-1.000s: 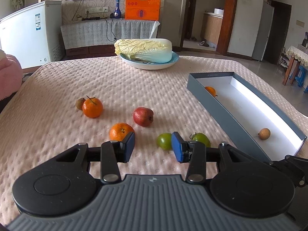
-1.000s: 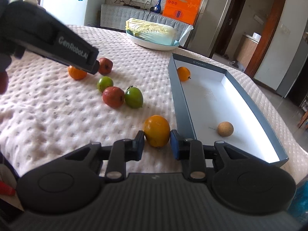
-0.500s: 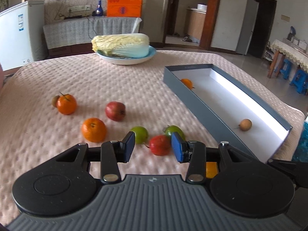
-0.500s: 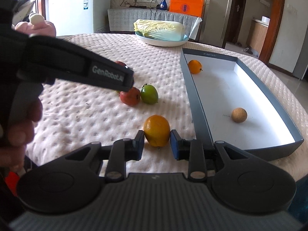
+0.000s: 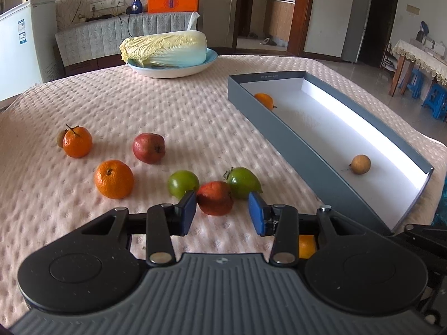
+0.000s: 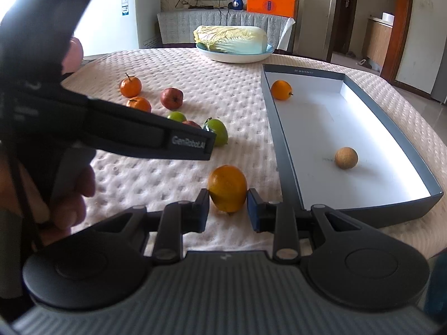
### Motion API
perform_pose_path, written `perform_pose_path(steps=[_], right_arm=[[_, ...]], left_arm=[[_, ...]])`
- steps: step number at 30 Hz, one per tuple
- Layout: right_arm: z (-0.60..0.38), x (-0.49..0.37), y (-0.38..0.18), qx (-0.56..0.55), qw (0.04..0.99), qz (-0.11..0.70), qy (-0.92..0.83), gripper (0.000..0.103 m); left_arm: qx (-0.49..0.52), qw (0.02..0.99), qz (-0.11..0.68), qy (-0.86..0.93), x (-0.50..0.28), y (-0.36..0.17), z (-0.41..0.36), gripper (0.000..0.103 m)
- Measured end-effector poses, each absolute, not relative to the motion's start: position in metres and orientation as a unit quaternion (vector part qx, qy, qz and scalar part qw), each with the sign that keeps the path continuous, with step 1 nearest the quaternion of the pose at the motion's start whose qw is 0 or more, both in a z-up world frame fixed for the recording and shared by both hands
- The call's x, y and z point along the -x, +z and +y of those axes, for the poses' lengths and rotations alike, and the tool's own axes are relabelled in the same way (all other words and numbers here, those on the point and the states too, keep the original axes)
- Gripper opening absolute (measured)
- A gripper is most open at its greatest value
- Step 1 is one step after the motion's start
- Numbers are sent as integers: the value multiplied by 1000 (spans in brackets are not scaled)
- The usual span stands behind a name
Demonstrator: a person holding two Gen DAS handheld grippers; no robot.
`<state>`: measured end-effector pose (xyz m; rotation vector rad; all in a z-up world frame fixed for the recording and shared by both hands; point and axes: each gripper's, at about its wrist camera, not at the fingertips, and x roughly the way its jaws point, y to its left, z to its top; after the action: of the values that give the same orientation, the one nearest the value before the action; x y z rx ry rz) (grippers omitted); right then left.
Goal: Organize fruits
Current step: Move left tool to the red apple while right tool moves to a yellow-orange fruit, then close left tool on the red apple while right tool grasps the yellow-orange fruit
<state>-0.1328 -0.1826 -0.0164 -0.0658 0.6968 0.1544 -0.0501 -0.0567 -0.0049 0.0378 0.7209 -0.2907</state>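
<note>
Right gripper (image 6: pixel 227 205) narrow, pads pressed on both sides of a yellow-orange citrus (image 6: pixel 227 188) resting on the quilted tabletop (image 6: pixel 223 83), just beside the grey tray (image 6: pixel 282 153) wall at 3 o'clock. Left gripper (image 5: pixel 222 213) wide, nothing held, red fruit (image 5: pixel 215 198) just ahead between its pads. Green fruits at its 10 o'clock (image 5: pixel 183 184) and 1 o'clock (image 5: pixel 243 181). Farther at 10–11 o'clock: orange (image 5: pixel 113 178), red apple (image 5: pixel 149 148), stemmed tangerine (image 5: pixel 76 141). In the tray: brown round fruit (image 5: pixel 360 164) near, small orange (image 5: pixel 264 100) at far end. Napa cabbage (image 5: pixel 164 46) in a bowl (image 5: pixel 195 65) at 12 o'clock.
</note>
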Motion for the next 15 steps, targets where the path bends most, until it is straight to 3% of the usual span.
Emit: perform_pose_path(steps=[5,9,15], right_arm=[[-183,132,-17,33,936,341,77,32],[-184,133,-17,35,936,340,77,32],[-183,133,-17,40,937,338,76,32]], left_arm=[[-12,924,357,-139,48,-7,-55,46],[-6,922,362,-136,47,-7,-53,36],[7,921,364,-138,46,-8,-48,35]])
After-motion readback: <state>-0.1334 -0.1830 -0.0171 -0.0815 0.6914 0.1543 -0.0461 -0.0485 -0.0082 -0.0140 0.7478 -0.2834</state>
